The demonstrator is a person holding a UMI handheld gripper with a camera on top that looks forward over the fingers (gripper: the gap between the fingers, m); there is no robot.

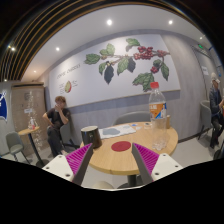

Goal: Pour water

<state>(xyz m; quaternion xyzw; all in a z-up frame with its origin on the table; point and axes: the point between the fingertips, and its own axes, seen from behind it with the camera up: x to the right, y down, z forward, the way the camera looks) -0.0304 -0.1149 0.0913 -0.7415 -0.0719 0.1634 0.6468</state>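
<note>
A round wooden table stands just ahead of my gripper. On it are a tall clear bottle with an orange label at the far right, a clear glass near the right finger, a red round coaster in the middle and a black cup at the left. My fingers with magenta pads stand wide apart with nothing between them, short of the table's near edge.
A person sits at a small table at the left, and another person is at the far right. Papers lie at the back of the round table. A wall with a leaf mural stands behind.
</note>
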